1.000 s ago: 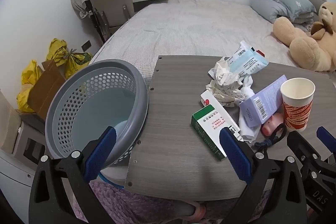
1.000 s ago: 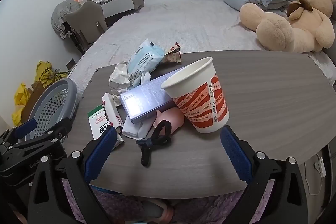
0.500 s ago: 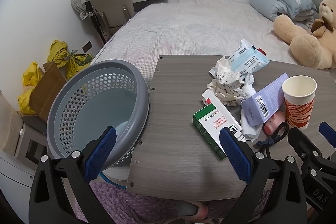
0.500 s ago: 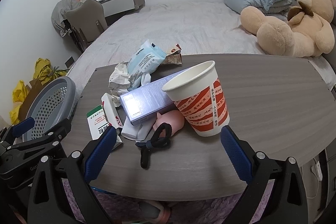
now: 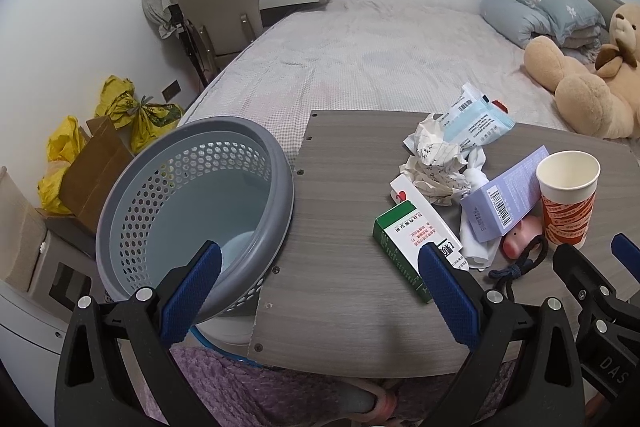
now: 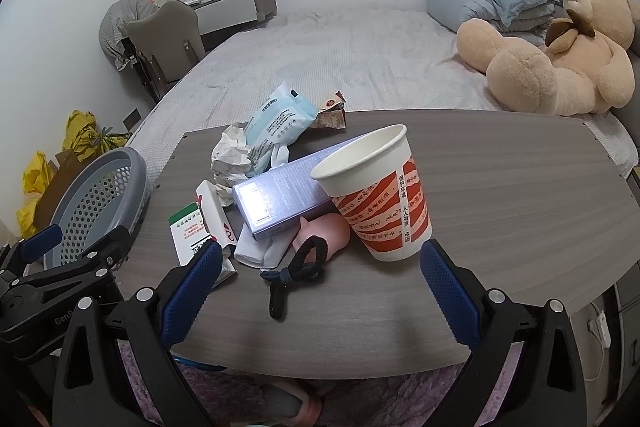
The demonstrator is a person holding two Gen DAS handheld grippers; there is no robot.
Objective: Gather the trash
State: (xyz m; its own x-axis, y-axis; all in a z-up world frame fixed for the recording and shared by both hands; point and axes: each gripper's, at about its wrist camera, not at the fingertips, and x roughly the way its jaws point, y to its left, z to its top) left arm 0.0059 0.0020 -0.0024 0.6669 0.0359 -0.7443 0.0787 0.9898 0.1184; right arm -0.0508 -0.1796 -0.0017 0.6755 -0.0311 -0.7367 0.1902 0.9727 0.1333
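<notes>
Both cameras had drawn back slightly since the earlier frames, the clutter unmoved. Left to right: a grey perforated plastic basket (image 5: 192, 211) leaned at the grey wood-grain tabletop (image 5: 340, 187) edge before a grey-covered bed (image 5: 380, 55). A green-and-white carton (image 5: 408, 239) lay flat, long axis running diagonally toward the left gripper (image 5: 320, 283), wide open, empty. A red-striped white paper cup (image 6: 376, 195) stood upright between the right gripper (image 6: 320, 283) fingers, spread wide, holding nothing.
</notes>
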